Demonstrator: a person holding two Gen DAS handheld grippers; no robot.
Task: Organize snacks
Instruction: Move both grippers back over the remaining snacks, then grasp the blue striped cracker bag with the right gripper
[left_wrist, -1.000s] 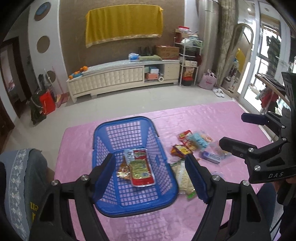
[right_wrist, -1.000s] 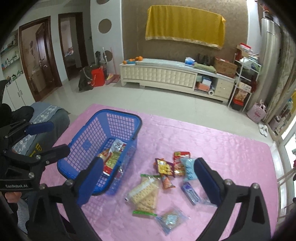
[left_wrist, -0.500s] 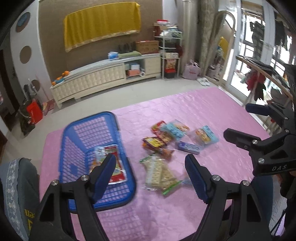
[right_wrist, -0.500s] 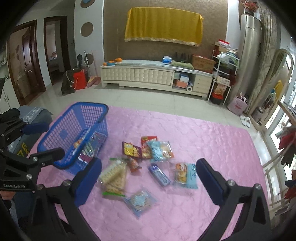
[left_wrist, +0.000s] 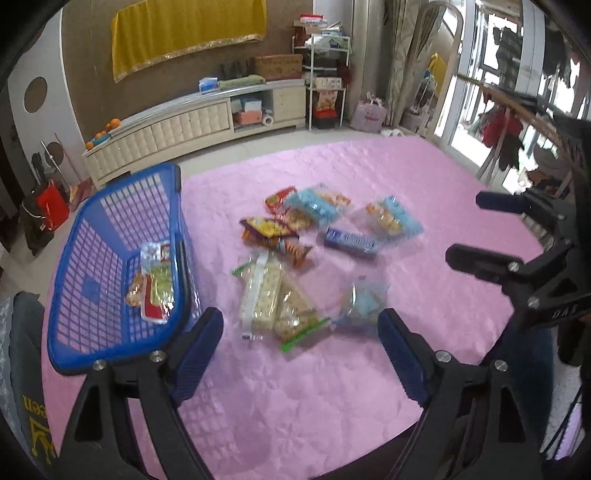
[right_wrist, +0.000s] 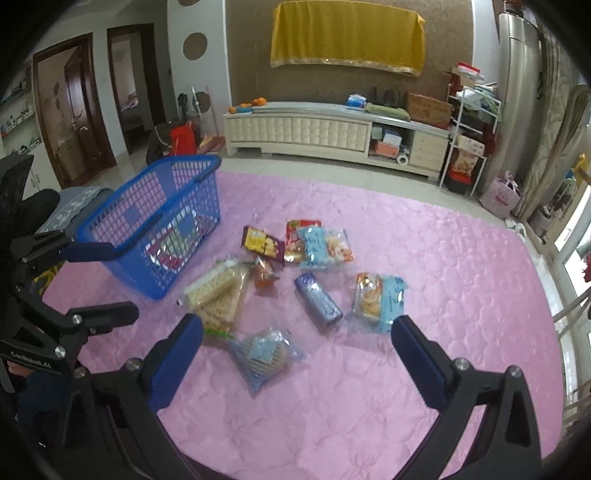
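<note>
pink quilt (right_wrist: 406, 387); blue basket (left_wrist: 110, 332) holds few snack packets (left_wrist: 157, 284); both grippers (left_wrist: 299, 343) (right_wrist: 295, 354) agape, empty.

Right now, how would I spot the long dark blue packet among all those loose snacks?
Start at the blue basket on the pink cloth, then look right across the loose packets. The dark blue packet lies beside a clear wrapper with a light blue panel; it alone is slim and solid blue.
</note>
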